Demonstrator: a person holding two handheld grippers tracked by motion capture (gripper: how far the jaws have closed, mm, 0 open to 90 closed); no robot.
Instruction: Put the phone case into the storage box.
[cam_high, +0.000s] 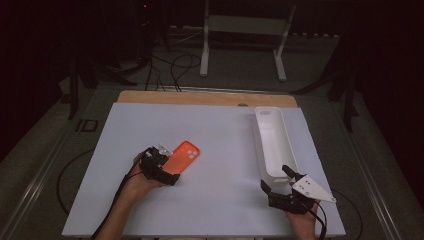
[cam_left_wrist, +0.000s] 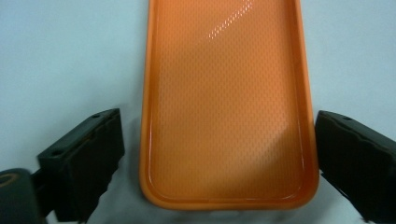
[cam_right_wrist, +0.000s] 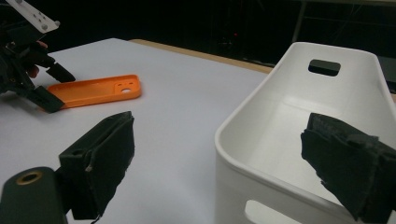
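An orange phone case (cam_high: 183, 156) lies flat on the white table, hollow side up. My left gripper (cam_high: 167, 167) is open at its near end, one jaw on each side of the case (cam_left_wrist: 224, 107), with small gaps to both long edges. A long white bin (cam_high: 274, 142) stands at the right of the table. My right gripper (cam_high: 278, 178) is open at the bin's near end, its jaws either side of the near wall (cam_right_wrist: 261, 154). The right gripper view also shows the orange case (cam_right_wrist: 95, 91) with the left gripper (cam_right_wrist: 51, 86) at its end.
The white table top (cam_high: 220, 160) has bare room in the middle between case and bin. A wooden strip (cam_high: 207, 98) runs along the far edge. Beyond it stand a white frame (cam_high: 245, 40) and cables on a dark floor.
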